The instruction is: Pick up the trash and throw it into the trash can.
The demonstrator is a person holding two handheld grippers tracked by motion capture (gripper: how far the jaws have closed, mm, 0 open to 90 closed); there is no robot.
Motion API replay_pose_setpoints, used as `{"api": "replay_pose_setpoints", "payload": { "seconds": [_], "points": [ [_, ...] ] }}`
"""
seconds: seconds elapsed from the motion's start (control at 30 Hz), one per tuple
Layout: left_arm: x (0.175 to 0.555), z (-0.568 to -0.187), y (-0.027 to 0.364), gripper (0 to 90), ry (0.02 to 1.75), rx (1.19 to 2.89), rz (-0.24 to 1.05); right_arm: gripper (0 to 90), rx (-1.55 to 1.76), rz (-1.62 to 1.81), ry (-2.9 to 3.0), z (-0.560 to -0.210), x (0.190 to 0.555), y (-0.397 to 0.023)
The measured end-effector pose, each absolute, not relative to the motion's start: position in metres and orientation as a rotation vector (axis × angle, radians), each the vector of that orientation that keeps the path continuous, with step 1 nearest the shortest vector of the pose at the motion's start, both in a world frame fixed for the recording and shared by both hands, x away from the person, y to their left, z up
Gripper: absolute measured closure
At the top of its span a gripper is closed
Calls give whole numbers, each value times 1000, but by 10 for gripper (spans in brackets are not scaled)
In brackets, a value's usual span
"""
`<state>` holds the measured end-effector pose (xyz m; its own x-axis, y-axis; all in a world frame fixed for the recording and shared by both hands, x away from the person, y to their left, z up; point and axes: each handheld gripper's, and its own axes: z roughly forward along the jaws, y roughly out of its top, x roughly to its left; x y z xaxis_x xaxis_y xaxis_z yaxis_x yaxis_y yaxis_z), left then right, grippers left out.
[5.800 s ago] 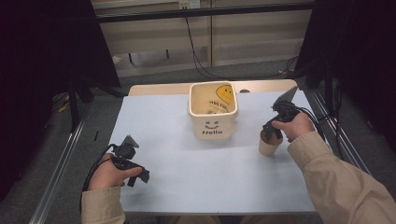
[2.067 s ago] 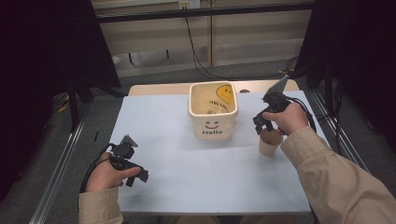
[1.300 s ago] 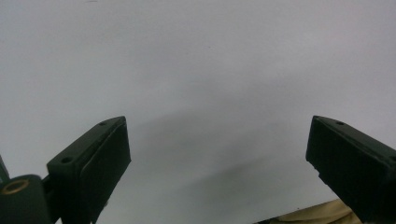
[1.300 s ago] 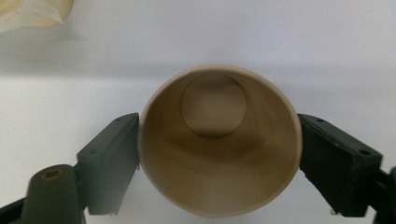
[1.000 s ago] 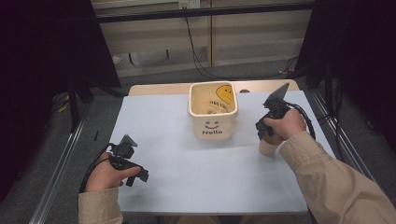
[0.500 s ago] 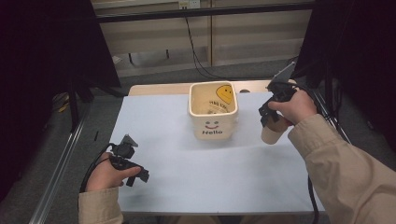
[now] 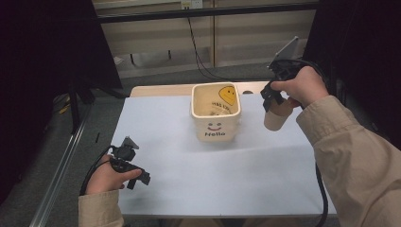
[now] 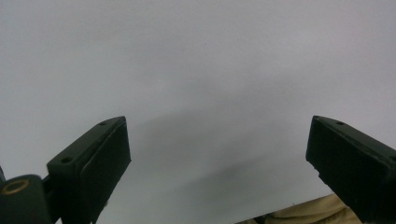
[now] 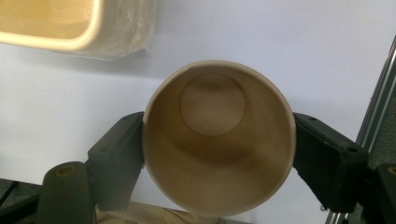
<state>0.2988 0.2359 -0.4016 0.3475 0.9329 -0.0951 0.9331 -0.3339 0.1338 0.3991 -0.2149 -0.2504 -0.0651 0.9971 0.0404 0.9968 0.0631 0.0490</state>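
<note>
A tan paper cup hangs upright in the air just right of the cream "Hello" bin, held by my right gripper, which is shut on its rim from above. In the right gripper view the empty cup sits between the two jaws of that gripper, both pads pressing its sides, with the bin's corner at the upper left. My left gripper rests low at the table's front left. It stands open over bare table, with nothing between the jaws.
The light table top carries the bin near its far middle; something crumpled lies inside the bin. A metal rail runs along the left side, and another frame rail borders the right edge.
My right gripper has risen with the cup, lifting it off the table beside the bin. The left hand has stayed where it was.
</note>
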Motion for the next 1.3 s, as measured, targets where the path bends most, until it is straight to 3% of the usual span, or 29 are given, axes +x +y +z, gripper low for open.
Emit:
{"api": "replay_pose_setpoints", "payload": {
  "seconds": [0.7,1.3],
  "points": [
    [299,-403,236,62,1709,2443,-14,225,2073,131,2301,-178,429,-203],
    [299,-403,236,63,1703,2439,-16,227,2039,117,2313,-161,445,-192]
  ]
}}
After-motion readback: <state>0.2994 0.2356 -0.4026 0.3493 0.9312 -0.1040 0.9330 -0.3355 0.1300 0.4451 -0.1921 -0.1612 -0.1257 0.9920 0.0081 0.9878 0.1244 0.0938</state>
